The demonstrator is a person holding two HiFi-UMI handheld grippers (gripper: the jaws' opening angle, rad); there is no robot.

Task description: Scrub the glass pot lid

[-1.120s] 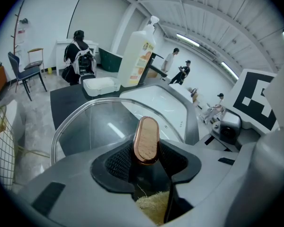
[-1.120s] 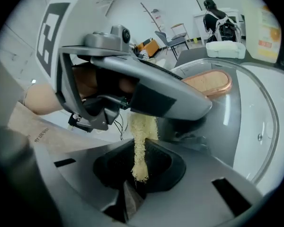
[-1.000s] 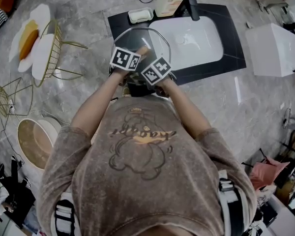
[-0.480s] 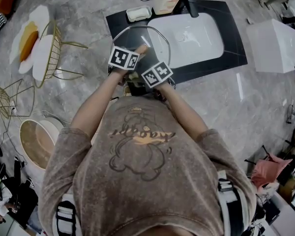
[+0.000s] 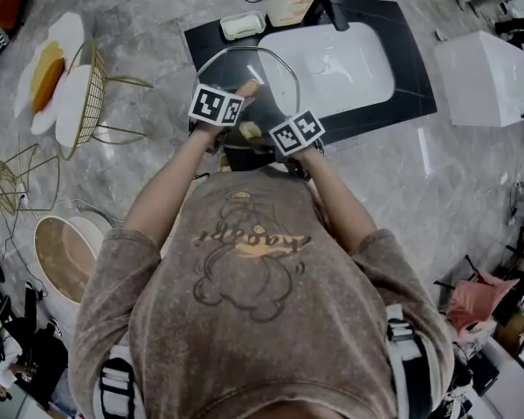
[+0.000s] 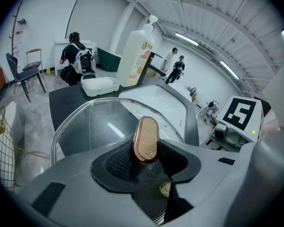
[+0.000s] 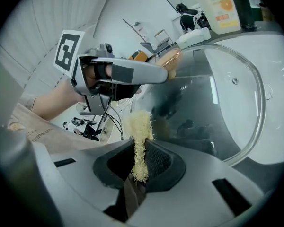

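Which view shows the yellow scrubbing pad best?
The right gripper view: the fibrous scrubbing pad stands pinched between the right gripper's jaws, by the glass lid. The head view shows a small yellow patch; the left gripper view, a speck through glass.

The head view looks steeply down from above the person onto the black counter point(image 5: 415, 72). Each gripper view rides close behind its own jaws, looking along them. All three share the glass lid point(image 5: 266, 68).
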